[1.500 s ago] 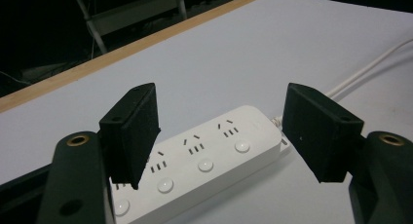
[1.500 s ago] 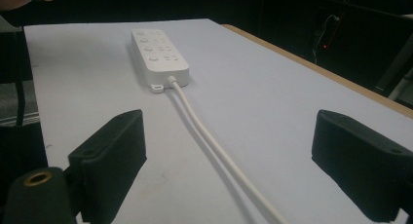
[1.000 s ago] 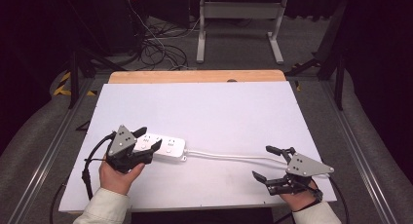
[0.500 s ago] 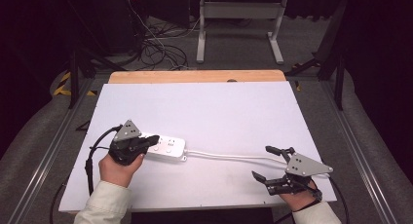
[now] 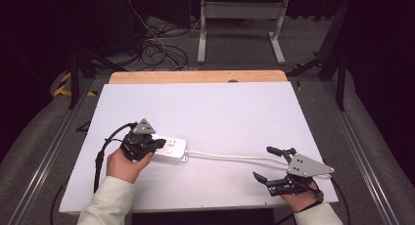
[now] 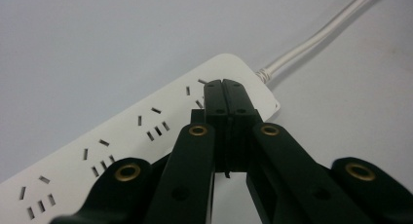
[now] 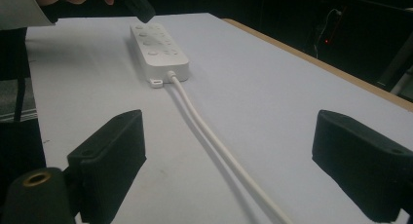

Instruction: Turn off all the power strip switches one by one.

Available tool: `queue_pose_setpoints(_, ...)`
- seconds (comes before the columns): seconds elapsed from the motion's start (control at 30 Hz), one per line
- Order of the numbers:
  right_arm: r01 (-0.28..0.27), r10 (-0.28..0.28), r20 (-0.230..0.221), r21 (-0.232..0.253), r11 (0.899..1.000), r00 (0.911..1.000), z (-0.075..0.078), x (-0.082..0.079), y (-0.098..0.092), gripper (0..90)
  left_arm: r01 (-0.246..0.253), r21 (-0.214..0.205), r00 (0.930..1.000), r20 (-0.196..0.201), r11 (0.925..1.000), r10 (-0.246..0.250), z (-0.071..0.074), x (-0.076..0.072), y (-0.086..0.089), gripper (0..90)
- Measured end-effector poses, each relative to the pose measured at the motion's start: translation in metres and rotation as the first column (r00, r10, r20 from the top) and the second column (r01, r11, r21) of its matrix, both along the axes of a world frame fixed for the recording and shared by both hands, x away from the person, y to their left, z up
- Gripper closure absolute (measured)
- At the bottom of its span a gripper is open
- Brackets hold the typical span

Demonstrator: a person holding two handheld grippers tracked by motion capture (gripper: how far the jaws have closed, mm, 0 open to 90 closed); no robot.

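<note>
Currently: my left tool, jaws just closed together on nothing, sits over the power strip. Right tool gapes empty astride its cable. Judged step: pressing the strip's switch; next, a short, square downward push.

No readable text, label or number anywhere.

The power strip is white, its face marked with rows of small dark slots, and its cord is white too. Both lie on a pale grey-white bench with a tan wooden far edge. The left tool and right tool are black, with brass-coloured rivets and grey plates.
</note>
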State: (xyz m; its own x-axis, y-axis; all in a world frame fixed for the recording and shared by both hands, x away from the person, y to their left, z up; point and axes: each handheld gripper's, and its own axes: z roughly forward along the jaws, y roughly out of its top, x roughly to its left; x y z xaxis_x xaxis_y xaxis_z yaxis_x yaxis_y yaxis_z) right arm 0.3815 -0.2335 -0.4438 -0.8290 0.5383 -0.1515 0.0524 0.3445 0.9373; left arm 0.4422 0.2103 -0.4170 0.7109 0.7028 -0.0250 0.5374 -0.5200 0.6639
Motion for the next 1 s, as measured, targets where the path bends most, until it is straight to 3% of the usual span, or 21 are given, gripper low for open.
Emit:
queue_pose_setpoints(0.1, -0.001, 0.001, -0.001, 0.0, 1.0, 1.0, 0.0, 0.0, 0.0, 12.6, 0.012, 0.013, 0.9994, -0.033, 0.9999, -0.011, -0.004, 0.005, -0.003, 90.0)
queue_pose_setpoints(0.33, -0.001, 0.001, -0.002, -0.004, 1.0, 1.0, 0.0, 0.0, 0.0, 12.6, 0.018, -0.005, 0.9929, -0.117, 0.9998, -0.019, -0.011, 0.014, -0.006, 90.0)
queue_pose_setpoints(0.53, -0.004, 0.004, -0.002, -0.004, 1.0, 1.0, 0.0, 0.0, 0.0, 12.6, 0.001, -0.022, 0.9889, -0.149, 0.9998, -0.004, -0.017, 0.021, -0.006, 90.0)
queue_pose_setpoints(0.73, -0.007, 0.007, -0.011, -0.003, 1.0, 0.9999, -0.001, 0.001, 0.0, 12.6, 0.001, 0.013, 0.9867, -0.163, 0.9999, 0.001, -0.02, 0.022, -0.011, 90.0)
queue_pose_setpoints(1.0, -0.008, 0.008, -0.013, -0.007, 1.0, 0.9999, -0.001, 0.001, 0.0, 12.6, 0.012, 0.019, 0.986, -0.167, 0.9998, -0.009, -0.023, 0.023, -0.012, 90.0)
